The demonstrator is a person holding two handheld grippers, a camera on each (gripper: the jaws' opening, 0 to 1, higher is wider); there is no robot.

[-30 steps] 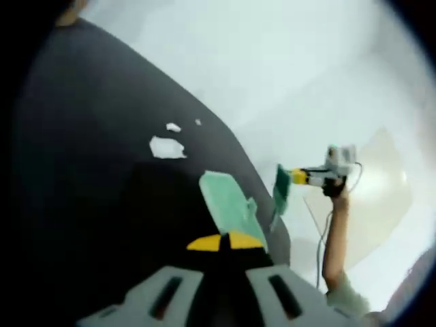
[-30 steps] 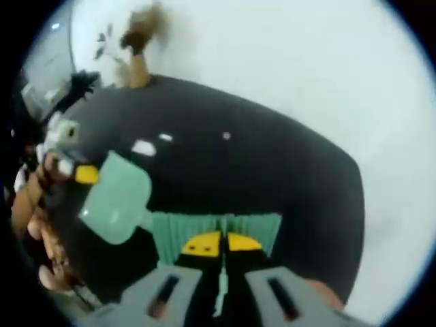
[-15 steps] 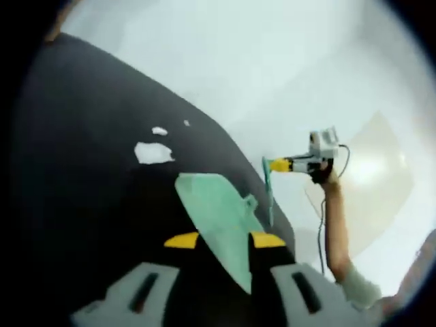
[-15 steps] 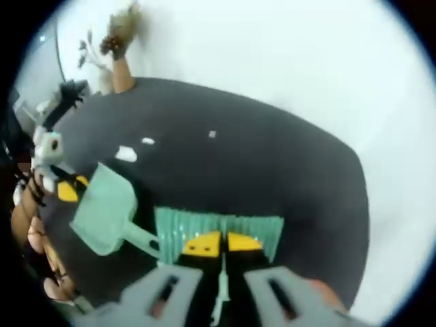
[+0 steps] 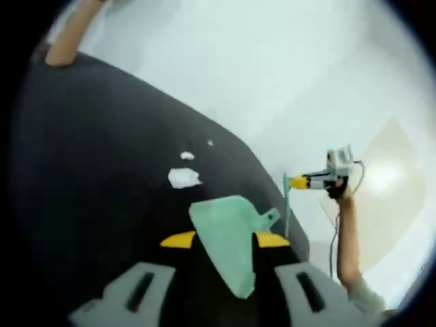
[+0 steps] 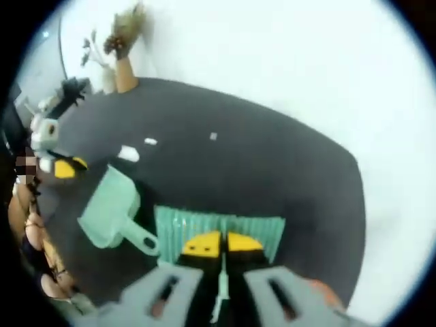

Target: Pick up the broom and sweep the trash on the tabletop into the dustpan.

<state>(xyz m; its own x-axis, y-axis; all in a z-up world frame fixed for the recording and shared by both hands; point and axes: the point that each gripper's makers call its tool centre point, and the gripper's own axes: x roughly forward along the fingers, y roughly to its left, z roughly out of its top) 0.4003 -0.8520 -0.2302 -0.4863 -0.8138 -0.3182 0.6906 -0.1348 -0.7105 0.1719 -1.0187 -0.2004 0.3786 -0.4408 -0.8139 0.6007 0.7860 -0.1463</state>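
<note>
My left gripper (image 5: 218, 240), fingers spread, dustpan (image 5: 228, 238) between them; hold loosened since a second ago, grip uncertain. My right gripper (image 6: 219, 244) clenched on broom (image 6: 219, 228), bristles near dustpan. Paper scraps (image 5: 182, 178) just ahead of dustpan on dark worktop (image 5: 95, 177), unswept. Sweep next, I judge. No readable writing.

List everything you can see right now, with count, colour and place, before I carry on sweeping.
table: one, black, round-edged
paper scraps: three, white, on the table beyond the dustpan
dustpan: one, pale green, between the left tongs' jaws
broom: one, green bristles, in the right tongs
vase of dried stems: one, brown, far table edge
left tongs: grey, yellow tips
right tongs: grey, yellow tips
person's forearm: one, behind the right tongs
</note>
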